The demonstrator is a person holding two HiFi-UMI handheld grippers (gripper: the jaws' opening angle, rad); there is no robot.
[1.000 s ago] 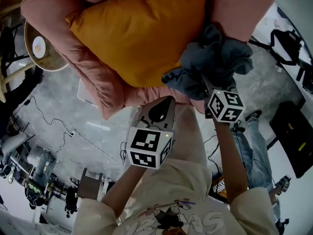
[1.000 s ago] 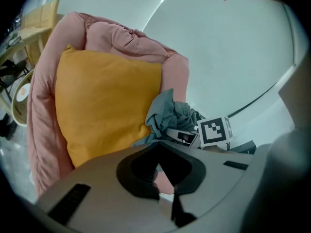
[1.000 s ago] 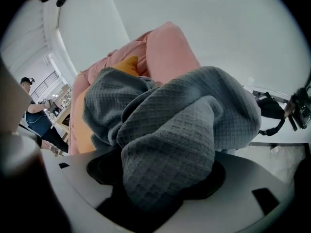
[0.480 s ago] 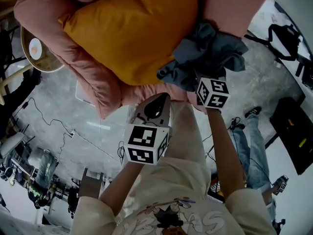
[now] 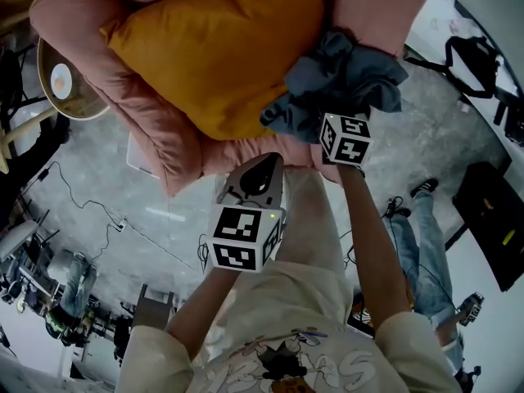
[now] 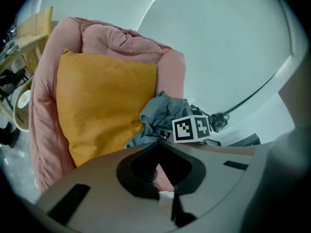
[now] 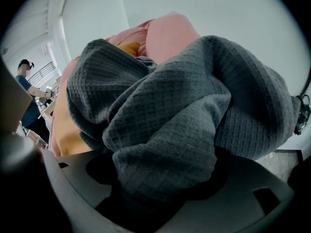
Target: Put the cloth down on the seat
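Note:
The grey-blue waffle cloth (image 5: 348, 76) sits bunched on the pink padded seat (image 5: 155, 133), against the right side of the orange pillow (image 5: 221, 47). My right gripper (image 5: 334, 121) is pushed into the cloth's near edge. In the right gripper view the cloth (image 7: 165, 125) fills the whole gap between the jaws and hides the pads, so it reads as shut on the wad. My left gripper (image 5: 262, 170) hangs just short of the seat's front edge. Its jaws (image 6: 158, 143) meet at the tips with nothing between them. The cloth (image 6: 163, 113) also shows in the left gripper view.
A round wicker stand (image 5: 61, 84) is left of the seat. Cables (image 5: 98, 211) trail over the concrete floor. Black bags (image 5: 487, 228) lie at the right, beside a person's jeans-clad legs (image 5: 422, 244). Another person (image 7: 26, 96) stands far off.
My right gripper has moved up the picture toward the seat, pressing further into the cloth, which has bunched tighter beside the pillow. The left gripper has hardly moved.

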